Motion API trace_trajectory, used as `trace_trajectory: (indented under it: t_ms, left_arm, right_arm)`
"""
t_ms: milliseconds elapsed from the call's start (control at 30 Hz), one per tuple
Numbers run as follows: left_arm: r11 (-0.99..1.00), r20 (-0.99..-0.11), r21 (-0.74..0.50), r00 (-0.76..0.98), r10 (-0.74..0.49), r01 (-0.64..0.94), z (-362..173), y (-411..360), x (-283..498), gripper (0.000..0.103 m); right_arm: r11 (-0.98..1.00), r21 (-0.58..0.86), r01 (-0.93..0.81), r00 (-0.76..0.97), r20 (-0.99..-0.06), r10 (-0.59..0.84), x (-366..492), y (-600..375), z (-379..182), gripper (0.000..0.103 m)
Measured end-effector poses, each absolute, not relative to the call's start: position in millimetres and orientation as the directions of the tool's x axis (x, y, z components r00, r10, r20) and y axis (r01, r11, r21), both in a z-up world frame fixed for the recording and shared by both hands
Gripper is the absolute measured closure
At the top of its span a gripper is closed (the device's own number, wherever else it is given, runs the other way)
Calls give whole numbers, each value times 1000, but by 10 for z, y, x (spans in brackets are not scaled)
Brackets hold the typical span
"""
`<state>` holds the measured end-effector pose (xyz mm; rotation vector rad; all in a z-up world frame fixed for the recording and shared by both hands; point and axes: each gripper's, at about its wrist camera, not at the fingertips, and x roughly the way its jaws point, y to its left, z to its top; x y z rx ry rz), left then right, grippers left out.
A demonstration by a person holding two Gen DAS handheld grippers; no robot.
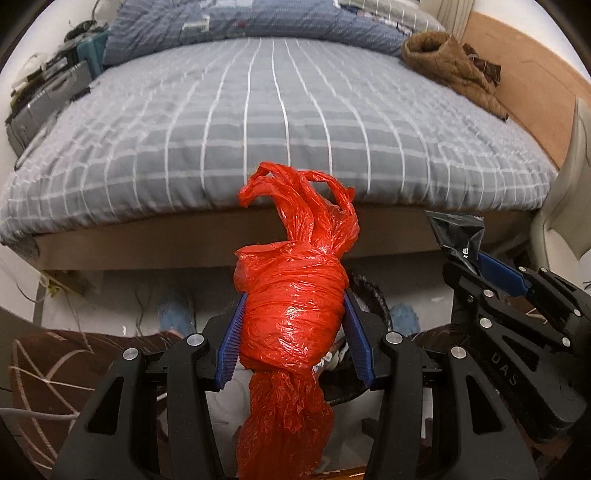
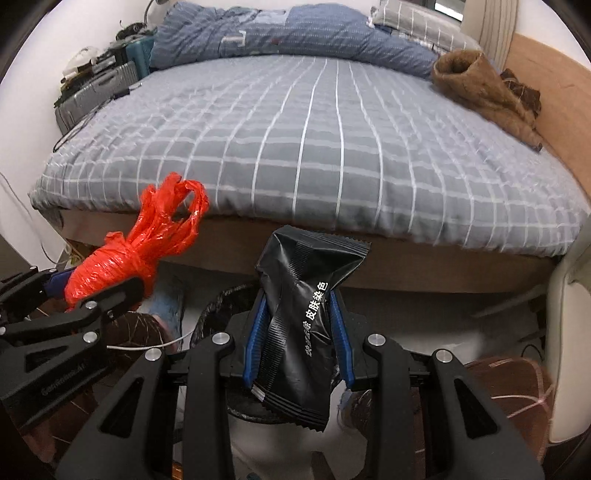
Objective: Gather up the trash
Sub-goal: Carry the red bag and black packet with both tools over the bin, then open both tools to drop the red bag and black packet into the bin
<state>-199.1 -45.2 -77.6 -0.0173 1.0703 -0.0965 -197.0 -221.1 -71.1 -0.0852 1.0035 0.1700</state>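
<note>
My left gripper is shut on a knotted red plastic bag, held in the air in front of the bed's foot; the bag also shows in the right wrist view. My right gripper is shut on a crumpled black foil packet with white writing; the packet also shows at the right in the left wrist view. Both grippers hover side by side above a dark mesh waste bin on the floor, mostly hidden behind the fingers.
A bed with a grey checked sheet fills the view ahead. A brown fleece garment lies at its far right, a folded blue quilt at the head. Suitcases stand left of the bed. A white chair is at right.
</note>
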Motion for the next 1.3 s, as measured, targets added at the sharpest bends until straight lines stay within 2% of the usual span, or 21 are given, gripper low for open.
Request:
trace_trajectory:
  t_ms: [400,800,833,867,933,1300]
  left_arm:
    - [995,-928,-60,361,-87,86,-1541,-631,-1647,54]
    - [990,-938,-57,334,-98,128,-1881,-818,-1329,50]
    - [990,-937,-58,336,-98,128,-1895,-812,-1344,44]
    - [990,-937,-57,335,-97,129,-1904,-803,-1333,34]
    - [990,-937,-53,337,-94,128,-1923,-791,-1333,27]
    - [998,-924,-13,380,-35,62,-1913,-348,-1308,10]
  right_arm:
    - [982,35,-187,423,-899,113,-1676,-2291,-1295,71]
    - [988,35,-152,379,-921,91,-1496,-2386,-1568,71]
    - [988,34,-152,376,-922,90,-1504,-2363,-1580,71]
    - [988,34,-153,374,-923,90,-1507,-2364,-1594,71]
    - [987,35,-155,370,-925,91,-1505,-2357,-1626,71]
    - [981,42,-191,365,-925,110,-1405,-2118,-1694,71]
